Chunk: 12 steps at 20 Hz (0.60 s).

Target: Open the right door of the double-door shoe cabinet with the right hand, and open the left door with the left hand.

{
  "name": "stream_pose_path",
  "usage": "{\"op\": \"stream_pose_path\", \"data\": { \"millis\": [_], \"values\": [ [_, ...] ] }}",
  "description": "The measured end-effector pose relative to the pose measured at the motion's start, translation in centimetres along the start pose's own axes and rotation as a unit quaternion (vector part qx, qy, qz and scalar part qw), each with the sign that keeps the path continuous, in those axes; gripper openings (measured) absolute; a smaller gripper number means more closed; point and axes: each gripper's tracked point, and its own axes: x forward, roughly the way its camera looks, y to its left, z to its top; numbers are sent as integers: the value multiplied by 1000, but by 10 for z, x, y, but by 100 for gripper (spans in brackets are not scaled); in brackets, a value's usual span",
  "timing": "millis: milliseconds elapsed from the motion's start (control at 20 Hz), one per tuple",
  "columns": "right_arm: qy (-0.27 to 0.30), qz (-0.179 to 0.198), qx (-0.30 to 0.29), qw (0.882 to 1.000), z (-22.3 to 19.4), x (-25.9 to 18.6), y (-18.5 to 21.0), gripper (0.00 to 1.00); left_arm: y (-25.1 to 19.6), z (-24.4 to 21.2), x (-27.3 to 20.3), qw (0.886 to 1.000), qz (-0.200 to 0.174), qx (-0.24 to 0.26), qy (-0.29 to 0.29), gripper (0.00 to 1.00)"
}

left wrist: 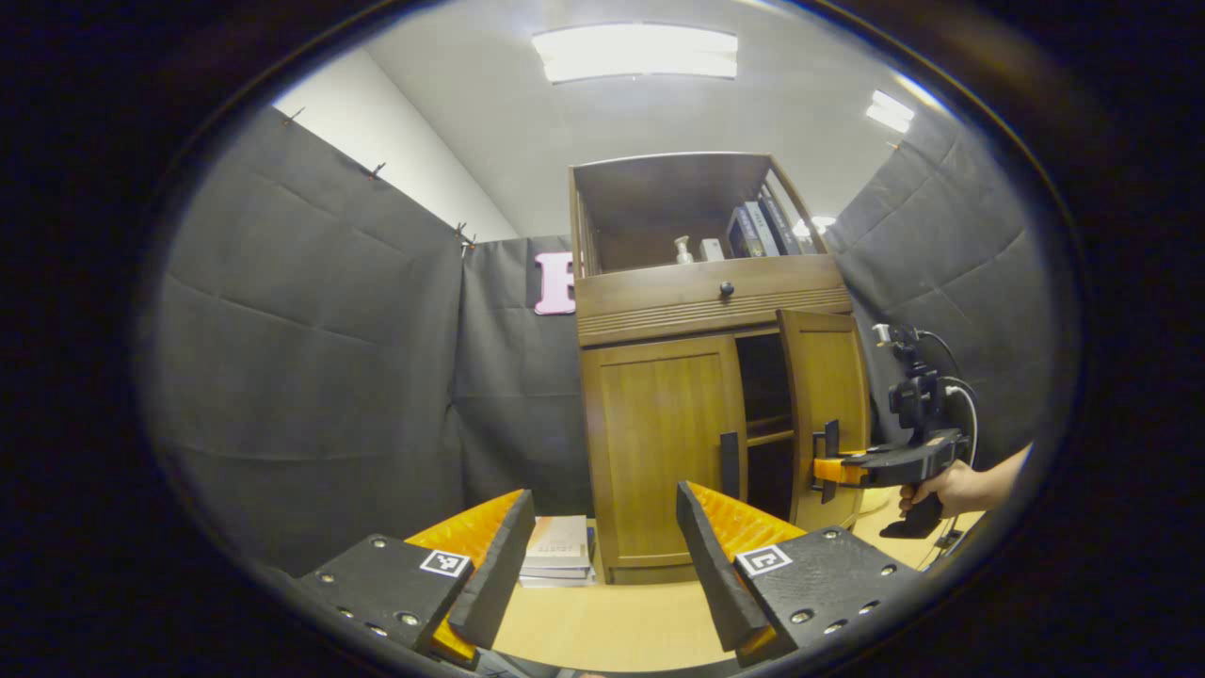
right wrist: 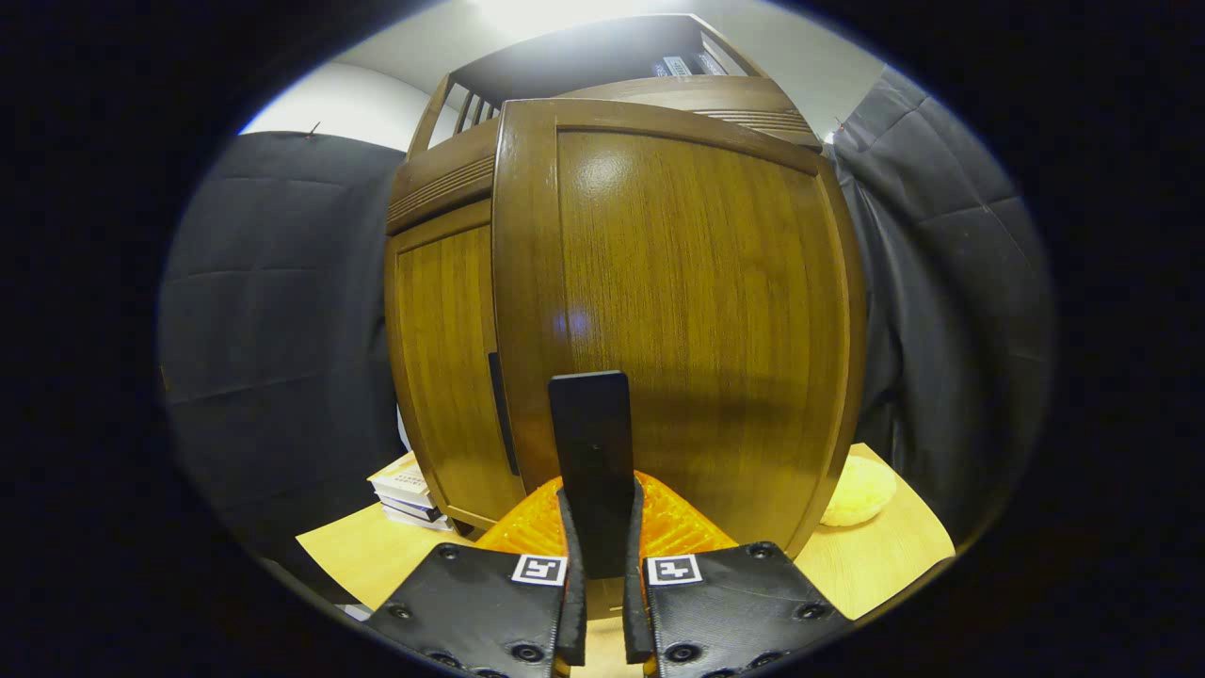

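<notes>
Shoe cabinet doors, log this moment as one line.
right gripper: shut on black handle | brown wooden right door: partly open | left gripper: open, apart from cabinet | wooden left door: closed

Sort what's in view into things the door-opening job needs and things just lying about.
Job:
- right door, ajar, its black handle clamped by the right hand-held gripper
- left door, closed, with its handle
- left hand-held gripper, open, away from the cabinet

Lying about:
- stacked books
- yellow sponge
- bottle on the top shelf

books (left wrist: 761, 230) titles too small | cabinet interior (left wrist: 764, 395) dark, contents unclear
</notes>
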Motion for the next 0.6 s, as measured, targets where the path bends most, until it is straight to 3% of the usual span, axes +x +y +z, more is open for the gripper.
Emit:
{"op": "stream_pose_path", "data": {
  "millis": [450,550,600],
  "values": [
    [8,9,1,1000,-5,-47,-22,14,-5,-8,2,999,-49,-10,-7,87],
    [8,9,2,1000,-6,-55,-28,21,-7,-15,6,998,-61,-12,-2,87],
    [8,8,2,1000,-6,-59,-31,14,-8,-14,6,998,-67,-12,-2,87]
  ]
}}
